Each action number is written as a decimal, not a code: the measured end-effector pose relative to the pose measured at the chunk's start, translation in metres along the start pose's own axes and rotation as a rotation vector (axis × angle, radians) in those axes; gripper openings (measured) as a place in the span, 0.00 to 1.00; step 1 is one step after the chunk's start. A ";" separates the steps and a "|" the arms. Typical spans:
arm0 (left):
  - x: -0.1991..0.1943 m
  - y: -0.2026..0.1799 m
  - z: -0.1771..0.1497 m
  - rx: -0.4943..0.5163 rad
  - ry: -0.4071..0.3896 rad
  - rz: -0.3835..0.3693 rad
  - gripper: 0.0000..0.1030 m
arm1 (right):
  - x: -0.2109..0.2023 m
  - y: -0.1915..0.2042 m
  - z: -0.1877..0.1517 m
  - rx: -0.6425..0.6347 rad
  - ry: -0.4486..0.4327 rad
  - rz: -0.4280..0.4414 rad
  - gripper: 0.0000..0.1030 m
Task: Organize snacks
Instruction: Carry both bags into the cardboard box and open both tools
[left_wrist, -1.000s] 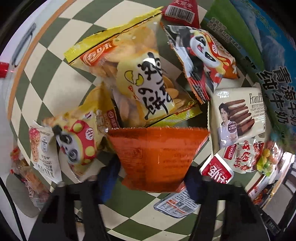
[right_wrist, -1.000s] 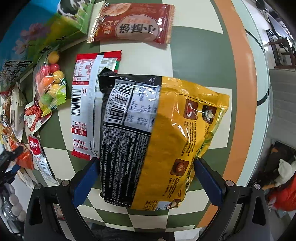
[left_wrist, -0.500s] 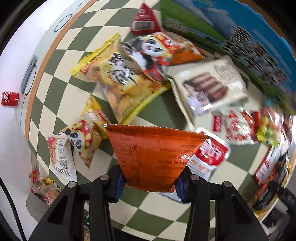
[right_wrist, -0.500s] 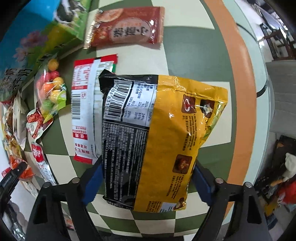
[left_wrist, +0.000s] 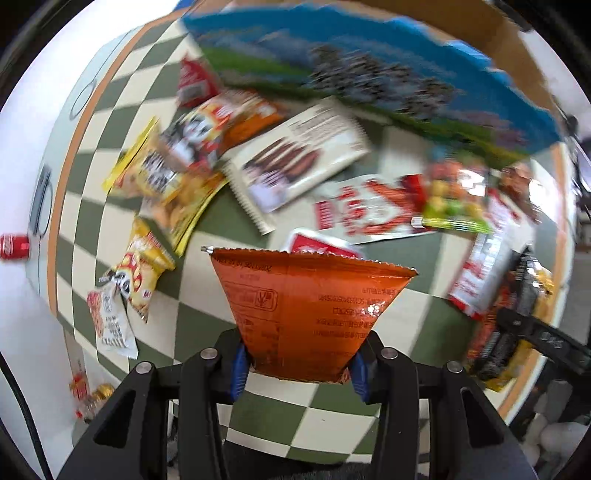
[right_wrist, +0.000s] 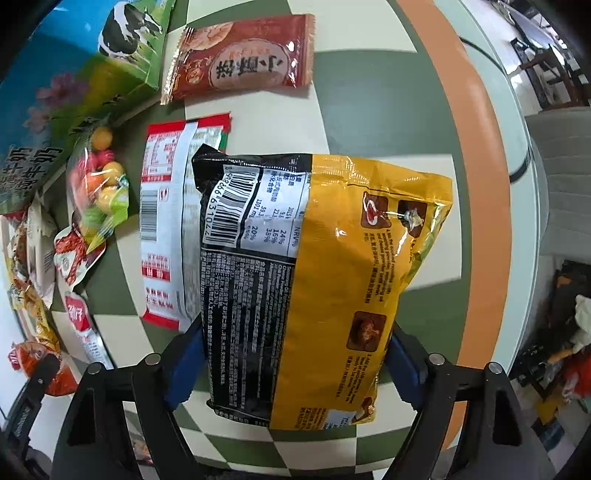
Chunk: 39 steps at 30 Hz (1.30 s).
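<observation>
Since the earlier frame my left hand has carried the orange packet (left_wrist: 314, 314) up and across, so the big blue-and-green carton (left_wrist: 369, 70) now fills the top of its view and the yellow chip bags (left_wrist: 166, 181) have slid off to the left; the whole scene there is smeared with motion. The checkered desk (left_wrist: 207, 325) sits lower beneath me than it did. My right fingers (right_wrist: 295, 365) have just been closing in on the large yellow-and-black bag (right_wrist: 314, 277) and now their blue pads press its two sides, the bag lying flat on the desk with its barcode end away from me. My left fingers (left_wrist: 297, 369) have just narrowed too and are pinched on the bottom of the orange packet, which hangs clear of the desk. I judge this means two snacks are in hand at once: the orange one already in transit, probably toward the carton, and the big bag gripped but not yet lifted. Beside the big bag, tucked partly under its left edge, lies the red-and-white packet (right_wrist: 166, 221); it may drag when I lift. Beyond it are the brown pastry packet (right_wrist: 243, 59) and the small candy bag (right_wrist: 99, 184), both untouched.
</observation>
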<state>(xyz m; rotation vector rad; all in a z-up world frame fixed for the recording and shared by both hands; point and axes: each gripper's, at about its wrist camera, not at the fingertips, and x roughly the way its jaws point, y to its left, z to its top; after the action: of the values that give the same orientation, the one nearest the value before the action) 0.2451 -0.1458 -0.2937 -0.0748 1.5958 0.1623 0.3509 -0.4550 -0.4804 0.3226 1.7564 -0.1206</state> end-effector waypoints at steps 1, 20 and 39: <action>-0.009 -0.010 0.002 0.029 -0.011 -0.016 0.40 | 0.000 -0.004 -0.003 0.012 -0.001 0.013 0.84; -0.151 -0.019 0.155 0.351 -0.141 -0.242 0.39 | -0.186 0.049 -0.016 -0.005 -0.268 0.326 0.84; -0.011 -0.034 0.353 0.279 0.184 -0.260 0.40 | -0.139 0.188 0.213 -0.162 -0.204 0.100 0.84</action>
<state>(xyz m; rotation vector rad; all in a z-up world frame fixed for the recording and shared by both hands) 0.5994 -0.1265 -0.2930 -0.0815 1.7606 -0.2760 0.6292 -0.3512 -0.3723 0.2691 1.5342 0.0588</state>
